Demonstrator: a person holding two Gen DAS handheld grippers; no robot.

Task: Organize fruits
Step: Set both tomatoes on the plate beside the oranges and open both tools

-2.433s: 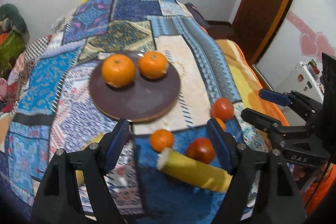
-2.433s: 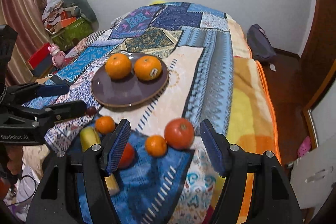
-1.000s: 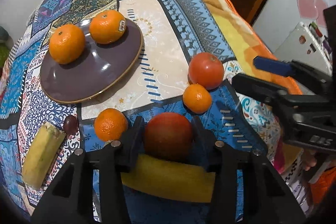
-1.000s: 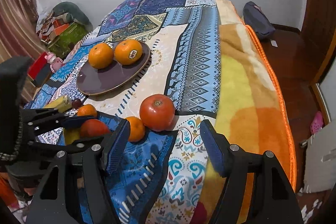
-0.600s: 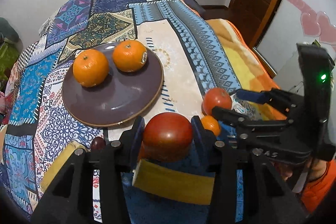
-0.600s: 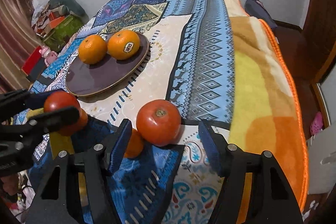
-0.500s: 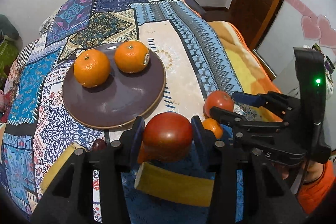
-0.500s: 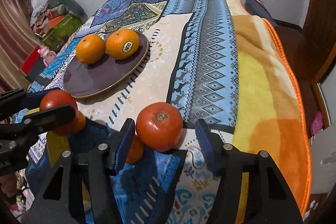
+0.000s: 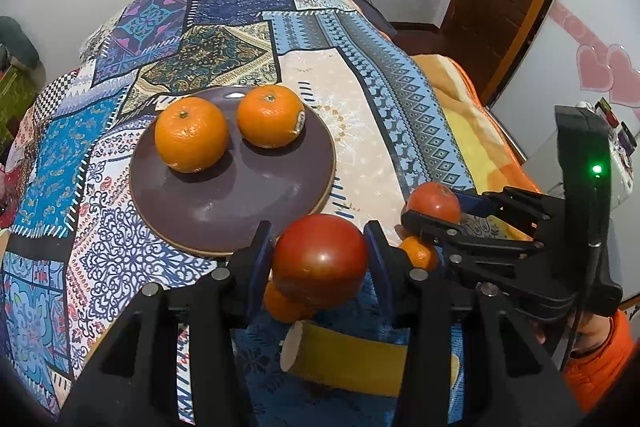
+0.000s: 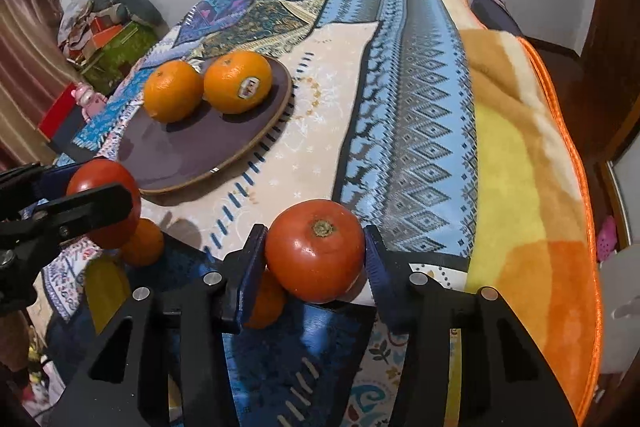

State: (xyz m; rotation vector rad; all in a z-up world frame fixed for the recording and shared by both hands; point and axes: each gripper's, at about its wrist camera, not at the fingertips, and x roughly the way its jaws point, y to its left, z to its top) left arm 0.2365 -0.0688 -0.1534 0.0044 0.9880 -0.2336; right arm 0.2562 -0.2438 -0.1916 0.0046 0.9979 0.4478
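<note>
1. Counting the fruit, you have two tomatoes, both gripped, two large oranges on the plate [image 9: 224,215], two small oranges and one cut yellow banana piece [image 9: 352,359].
2. Your left gripper [image 9: 320,259] is clamped on the first tomato [image 9: 320,259], bottom centre of the left view, lifted above the blanket [image 9: 380,115].
3. Your right gripper [image 10: 316,259] has just been closing and its pads now press the second tomato [image 10: 316,255]; its stem scar faces up toward the camera.
4. First large orange [image 9: 191,134] and second large orange [image 9: 270,115] sit side by side at the plate's far edge.
5. Small oranges: one [image 10: 142,243] lower left of the right view, one [image 10: 264,301] behind the right gripper's left finger.
6. Banana piece's long axis runs left to right, cut end at left.
7. Second large orange carries a sticker [image 10: 249,87]; its writing is unreadable.
</note>
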